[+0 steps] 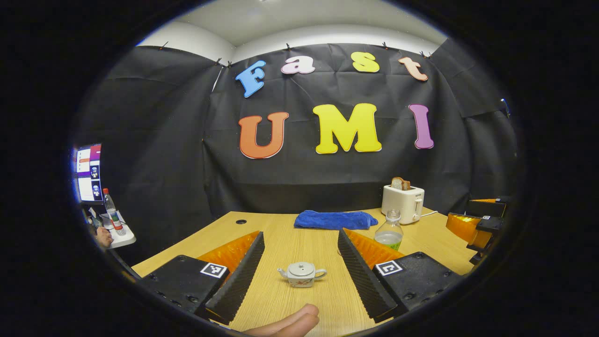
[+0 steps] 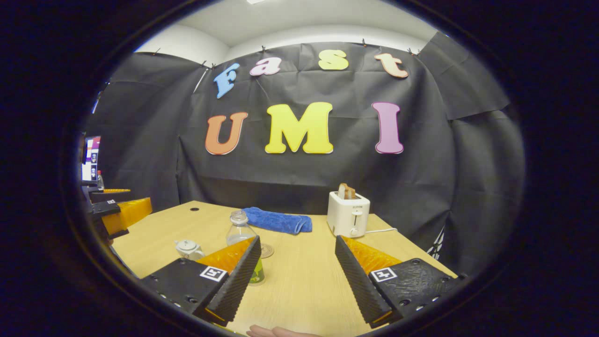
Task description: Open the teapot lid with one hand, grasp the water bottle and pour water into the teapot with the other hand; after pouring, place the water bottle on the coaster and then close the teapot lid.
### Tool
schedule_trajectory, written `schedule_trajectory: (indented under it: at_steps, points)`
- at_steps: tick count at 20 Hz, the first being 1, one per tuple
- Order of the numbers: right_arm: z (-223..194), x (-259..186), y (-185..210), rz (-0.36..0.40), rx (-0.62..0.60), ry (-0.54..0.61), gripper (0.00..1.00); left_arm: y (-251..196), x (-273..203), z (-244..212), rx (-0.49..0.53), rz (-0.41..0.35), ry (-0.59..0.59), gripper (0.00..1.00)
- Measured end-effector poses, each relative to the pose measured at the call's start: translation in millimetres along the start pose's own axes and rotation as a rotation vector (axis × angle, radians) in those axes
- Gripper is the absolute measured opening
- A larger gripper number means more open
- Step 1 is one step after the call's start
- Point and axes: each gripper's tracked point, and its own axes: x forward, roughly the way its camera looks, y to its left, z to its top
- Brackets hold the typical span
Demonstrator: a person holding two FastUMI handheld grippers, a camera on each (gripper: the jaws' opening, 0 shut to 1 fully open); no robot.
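Teapot (image 1: 302, 274) sits upright on the wooden worktop (image 1: 290, 243), framed between the fingers of the left tongs (image 1: 299, 281) in the left gripper view; its lid is on, its spout points to that view's left and its handle to the right, so its long axis runs across the view; a small reddish pattern marks its side, too small to make out. One water bottle (image 1: 389, 230) stands upright farther back and to the right, cap on, partly filled, with a green label whose writing cannot be read. Left tongs are spread wide with nothing between them; a fingertip (image 1: 292, 323) of the holding hand shows at the bottom edge.

In the right gripper view the right tongs (image 2: 297, 285) are likewise spread wide and hold nothing; the bottle (image 2: 239, 229) stands just behind the left-hand finger, the teapot (image 2: 188, 248) lies near it further left, and one round coaster (image 2: 267, 251) lies flat just right of the bottle. One blue towel (image 2: 278, 220) lies folded near the back edge; one white toaster (image 2: 347, 214) stands to its right with bread in its slot, any wording on its front too small to read. Each tong body carries a square black-and-white marker (image 1: 214, 269). The other tongs (image 2: 119, 210) show at the far left.
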Motion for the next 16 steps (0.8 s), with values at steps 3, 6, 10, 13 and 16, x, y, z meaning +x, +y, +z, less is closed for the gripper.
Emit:
schedule_trajectory:
  at_steps: [3, 6, 10, 13, 16]
  points:
    - [-6.6, 2.8, -4.0, -0.001, 0.008, 0.023, 0.95, 0.3, 0.9, -5.7, -0.01, 0.0, 0.011, 0.99]
    - [-7.8, 5.0, -4.3, 0.0, 0.013, 0.032, 0.96, 4.8, 5.2, -11.1, -0.027, 0.004, 0.035, 0.99]
    - [-7.6, 8.8, -11.9, -0.043, -0.008, 0.023, 0.95, 11.8, 7.0, -11.1, -0.054, 0.008, 0.039, 0.99]
    - [-11.3, 12.2, -10.8, -0.039, 0.004, 0.031, 0.95, 15.5, 8.7, -12.1, -0.061, 0.01, 0.037, 0.99]
    - [-10.8, 14.3, -14.6, -0.048, -0.006, 0.024, 0.97, 15.3, 17.9, -17.4, -0.069, 0.01, 0.038, 0.97]
